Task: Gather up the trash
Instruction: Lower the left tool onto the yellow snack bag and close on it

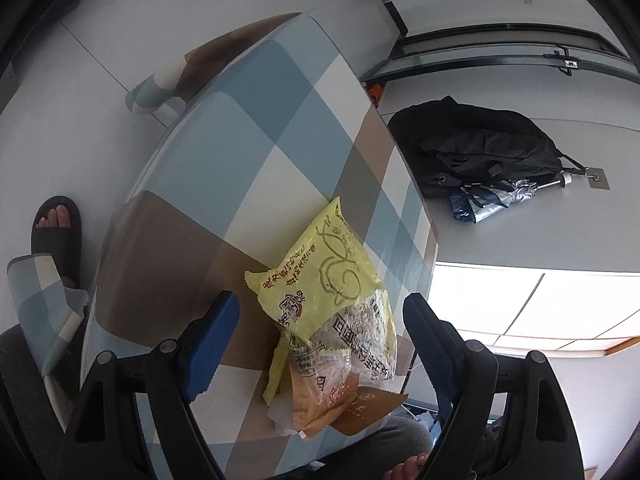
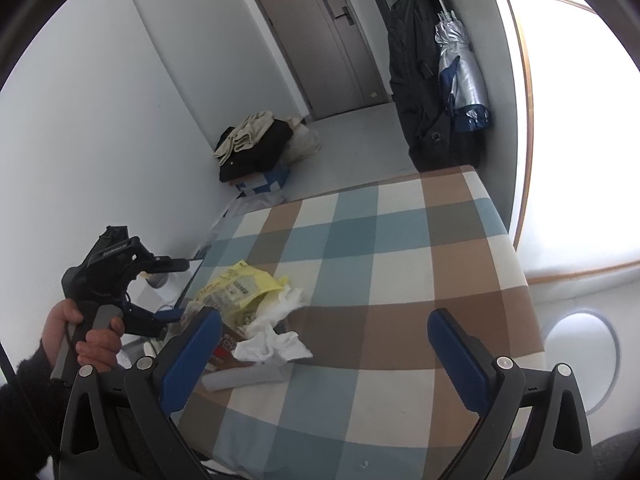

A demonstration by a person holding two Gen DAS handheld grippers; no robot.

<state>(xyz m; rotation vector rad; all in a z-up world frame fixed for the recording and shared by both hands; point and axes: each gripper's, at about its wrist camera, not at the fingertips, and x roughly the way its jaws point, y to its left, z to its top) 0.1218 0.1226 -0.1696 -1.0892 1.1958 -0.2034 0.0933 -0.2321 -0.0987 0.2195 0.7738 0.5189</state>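
1. Tool state. The left gripper (image 1: pixel 320 320) stands wide, its blue pads on either side of the yellow wrapper (image 1: pixel 320 276) with clear gaps, so nothing is held. The right gripper (image 2: pixel 324 344) is also wide and empty, hovering over bare checked cloth.

2. Location of the trash. The litter lies in one heap at the edge of the checked table (image 2: pixel 400 240) nearest the person's left hand (image 2: pixel 80 336). The heap comprises the yellow wrapper, a clear printed bag with an orange-brown packet (image 1: pixel 320 404) under it, crumpled white tissue (image 2: pixel 272 344) and a grey tube (image 2: pixel 244 378) just beside the tissue. Part of the heap overhangs the table edge.

3. Step in hand — judged to be the first grasp on the yellow wrapper by the left gripper.

4. Recommended procedure.
   - Lower the pads until they straddle the thick, crumpled middle of the wrapper, not its flat corner.
   - Close fully; thin film is likely to slip from a partial pinch.
   - Lift straight up — dragging sideways could sweep the overhanging packets off the edge.

5. Caution. The layers overlap, so one pinch may raise several pieces; check what hangs from the pads before moving away.

6. Keep the right gripper clear of the heap until the left is away.
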